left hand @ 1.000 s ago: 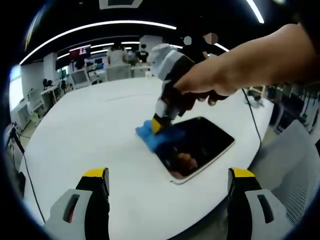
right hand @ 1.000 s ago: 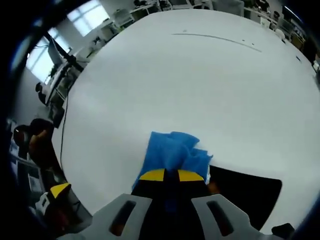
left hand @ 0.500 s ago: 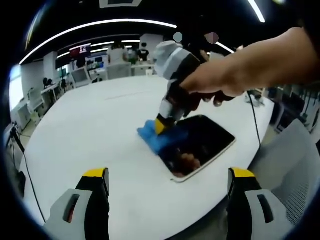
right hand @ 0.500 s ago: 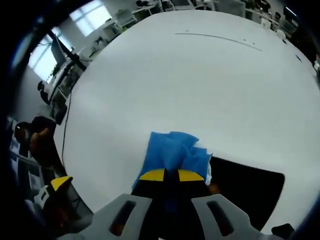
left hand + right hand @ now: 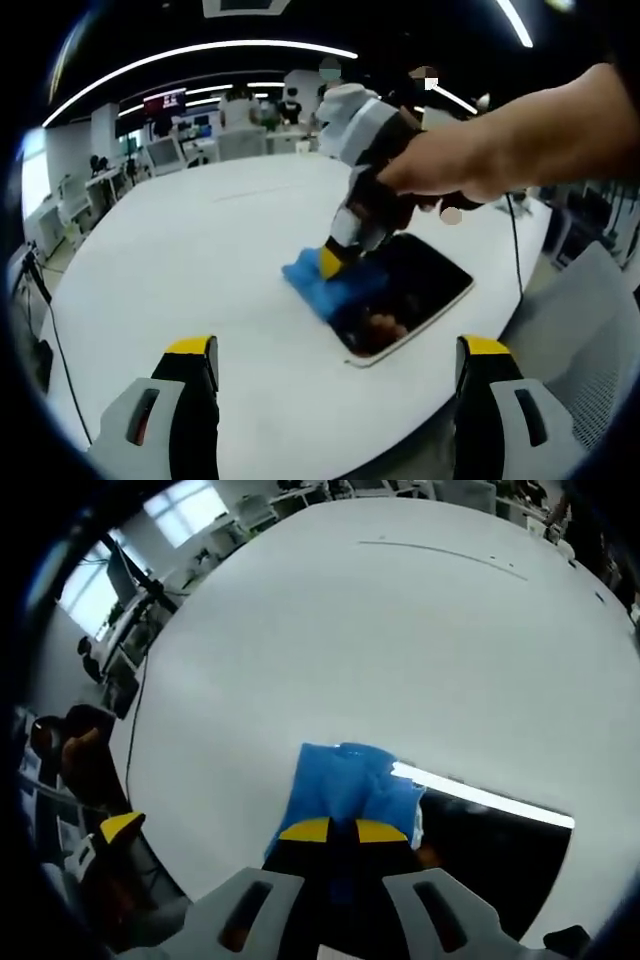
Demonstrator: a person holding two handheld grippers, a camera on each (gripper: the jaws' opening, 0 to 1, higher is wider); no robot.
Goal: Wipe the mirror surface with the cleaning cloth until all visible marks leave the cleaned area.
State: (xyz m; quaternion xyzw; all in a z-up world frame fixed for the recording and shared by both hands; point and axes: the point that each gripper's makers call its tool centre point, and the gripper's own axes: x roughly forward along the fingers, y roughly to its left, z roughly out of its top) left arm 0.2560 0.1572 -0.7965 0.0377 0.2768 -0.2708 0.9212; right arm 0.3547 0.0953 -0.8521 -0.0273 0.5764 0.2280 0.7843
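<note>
A dark rectangular mirror (image 5: 405, 295) with a pale rim lies flat on the white table (image 5: 190, 250). In the left gripper view a blue cleaning cloth (image 5: 318, 284) rests on the mirror's far left corner, and my right gripper (image 5: 333, 262), held by a hand, is shut on it and pressing it down. My left gripper (image 5: 335, 375) hovers open near the table's front edge, well short of the mirror. In the right gripper view the right gripper (image 5: 343, 831) pinches the blue cloth (image 5: 340, 790) at the edge of the mirror (image 5: 490, 855), which reflects a bright ceiling strip.
A cable (image 5: 510, 245) trails over the table's right side past the mirror. A grey chair (image 5: 585, 310) stands at the right edge. Desks, monitors and people fill the room beyond the table. The left gripper's yellow tip (image 5: 120, 828) appears at the lower left of the right gripper view.
My right gripper has slid the cloth rightward, further onto the mirror. A ceiling light reflection now shows along the mirror's edge. The left gripper has stayed put.
</note>
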